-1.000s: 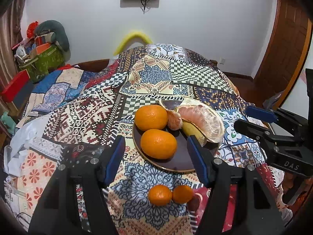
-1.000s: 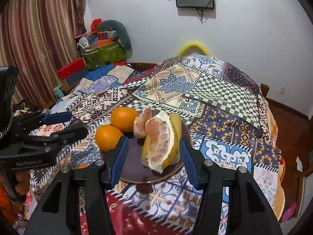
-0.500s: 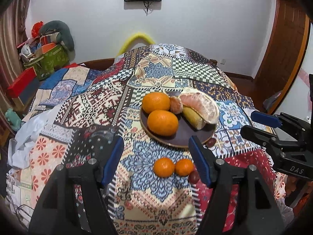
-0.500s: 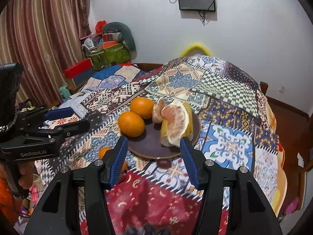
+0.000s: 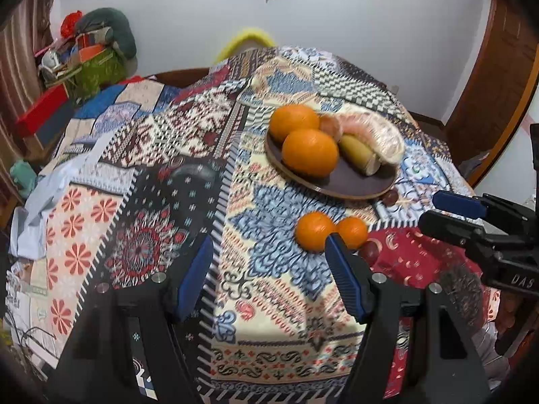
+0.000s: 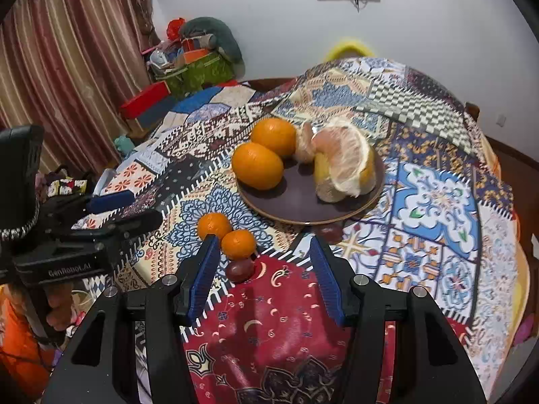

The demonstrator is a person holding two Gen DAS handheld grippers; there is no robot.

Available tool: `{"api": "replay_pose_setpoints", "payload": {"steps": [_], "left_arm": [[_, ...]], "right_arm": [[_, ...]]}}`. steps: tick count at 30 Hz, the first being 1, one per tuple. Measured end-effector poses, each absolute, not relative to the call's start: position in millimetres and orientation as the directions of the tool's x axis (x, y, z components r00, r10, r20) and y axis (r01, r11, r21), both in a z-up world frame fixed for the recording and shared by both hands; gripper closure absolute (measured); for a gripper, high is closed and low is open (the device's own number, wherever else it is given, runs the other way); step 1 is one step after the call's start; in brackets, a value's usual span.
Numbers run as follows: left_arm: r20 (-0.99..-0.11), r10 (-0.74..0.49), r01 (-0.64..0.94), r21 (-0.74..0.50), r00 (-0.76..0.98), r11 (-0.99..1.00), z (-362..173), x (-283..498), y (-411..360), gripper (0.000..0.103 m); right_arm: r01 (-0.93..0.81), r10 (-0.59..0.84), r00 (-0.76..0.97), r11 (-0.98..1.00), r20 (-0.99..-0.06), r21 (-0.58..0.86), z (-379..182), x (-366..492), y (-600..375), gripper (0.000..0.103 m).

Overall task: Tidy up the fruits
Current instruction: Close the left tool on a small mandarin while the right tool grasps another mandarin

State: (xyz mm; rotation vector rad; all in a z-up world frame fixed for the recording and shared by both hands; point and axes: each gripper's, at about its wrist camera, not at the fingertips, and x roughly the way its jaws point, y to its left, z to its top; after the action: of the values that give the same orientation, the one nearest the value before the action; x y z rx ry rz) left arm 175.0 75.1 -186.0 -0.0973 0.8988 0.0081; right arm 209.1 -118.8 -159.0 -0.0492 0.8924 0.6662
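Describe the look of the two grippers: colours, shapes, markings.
Both are matte black with angular bodies, silver screw heads and ribbed blue pads. The left gripper reads "GenRobot.AI" on its side, seen from the right wrist; the right gripper reads "DAS", seen from the left wrist.

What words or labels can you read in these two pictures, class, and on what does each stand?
"DAS": on the right gripper, seen from the left wrist.
"GenRobot.AI": on the left gripper, seen from the right wrist.
No other print can be read; the boxes by the wall are too small and blurred to tell.
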Motion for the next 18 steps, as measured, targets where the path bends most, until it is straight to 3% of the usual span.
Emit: {"api": "replay_pose_setpoints", "payload": {"steps": [10,18], "left_arm": [[-0.795,-0.046,-0.059,-0.103,0.605,0.993,-203.2,171.8,88.5,0.035],[-0.799,-0.046,-0.061,-0.103,0.599,0.993,-209.6,175.3,90.2,0.035]], "right_arm": [[-0.598,0.515,0.363,0.768,-0.777,0.229,-181.5,213.1,-87.7,0.051],[-0.646,0.498,0.327,0.738,-0.803,0.195,-194.4,220.6,-65.9,0.061]]}}
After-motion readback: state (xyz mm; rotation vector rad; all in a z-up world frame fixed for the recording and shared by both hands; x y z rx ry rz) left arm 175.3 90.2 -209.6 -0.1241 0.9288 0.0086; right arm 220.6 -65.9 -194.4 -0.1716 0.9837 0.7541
